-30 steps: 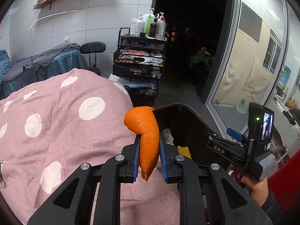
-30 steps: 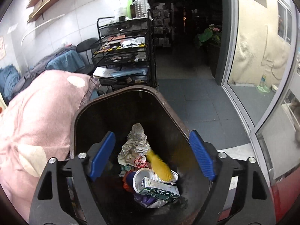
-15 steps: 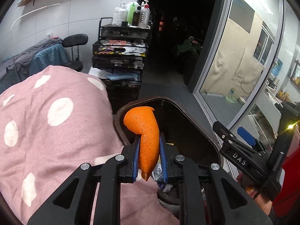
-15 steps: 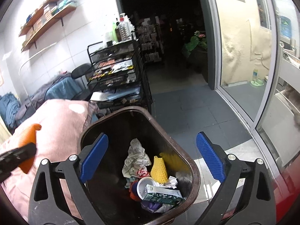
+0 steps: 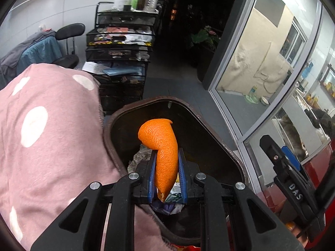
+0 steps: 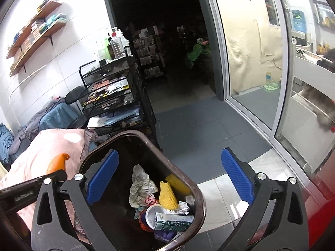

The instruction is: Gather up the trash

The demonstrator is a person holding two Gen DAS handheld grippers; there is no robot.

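Note:
A curled piece of orange peel (image 5: 159, 133) stands upright between the blue pads of my left gripper (image 5: 167, 154), which is shut on it. The peel hangs over the open mouth of the brown trash bin (image 5: 159, 100). In the right wrist view the bin (image 6: 134, 132) holds a yellow foam net (image 6: 167, 194), crumpled paper (image 6: 140, 182), a green carton (image 6: 173, 222) and a white cup (image 6: 153, 213). My right gripper (image 6: 169, 152) sits above the bin's near side, its jaws opening wide with nothing between them. The peel (image 6: 57, 163) shows at the far left there.
A pink blanket with white dots (image 5: 52, 136) lies against the bin's left side. Behind it stands a black wire trolley (image 5: 121, 48) with bottles on top. A glass sliding door (image 5: 261, 62) runs along the right, and a red surface (image 6: 322, 198) sits at the lower right.
My left gripper carried the peel from over the pink blanket to over the bin. The right gripper's jaws widened and it drew back; the yellow net dropped and settled in the bin.

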